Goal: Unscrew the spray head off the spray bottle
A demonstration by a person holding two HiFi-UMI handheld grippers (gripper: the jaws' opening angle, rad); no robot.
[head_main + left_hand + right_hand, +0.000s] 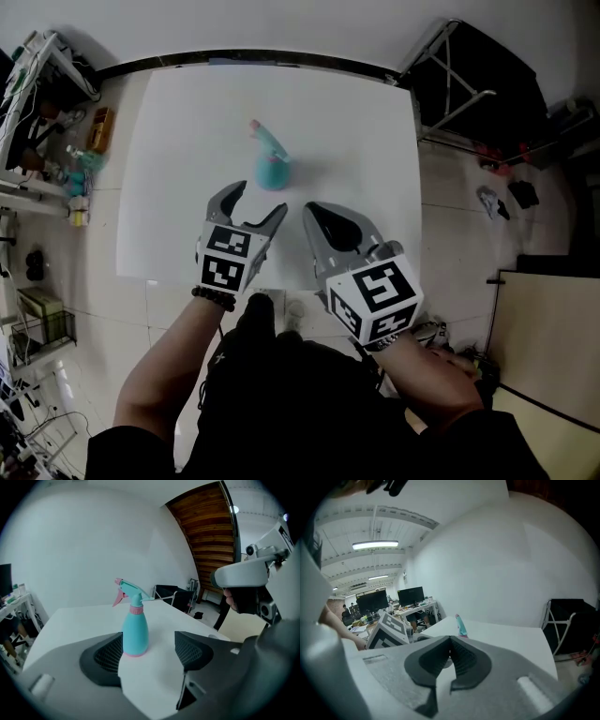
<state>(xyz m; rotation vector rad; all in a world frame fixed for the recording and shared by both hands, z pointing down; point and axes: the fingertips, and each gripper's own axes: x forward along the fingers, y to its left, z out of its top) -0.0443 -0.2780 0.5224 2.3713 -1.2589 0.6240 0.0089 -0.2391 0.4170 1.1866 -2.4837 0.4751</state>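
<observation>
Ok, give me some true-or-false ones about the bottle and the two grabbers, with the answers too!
1. The spray bottle stands upright on the white table. True.
2. The left gripper is squeezing the bottle. False: its jaws are open and grip nothing.
3. The right gripper is shut and empty. True.
4. The spray head is already off. False: it still sits on the bottle.
5. The bottle is red. False: it is teal with pink parts.

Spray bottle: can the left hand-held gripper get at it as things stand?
Probably yes. The left hand-held gripper has its jaws apart, the spray bottle stands upright on the table just ahead of them, and nothing lies between. The right hand-held gripper, shut, sits off to the side.
</observation>
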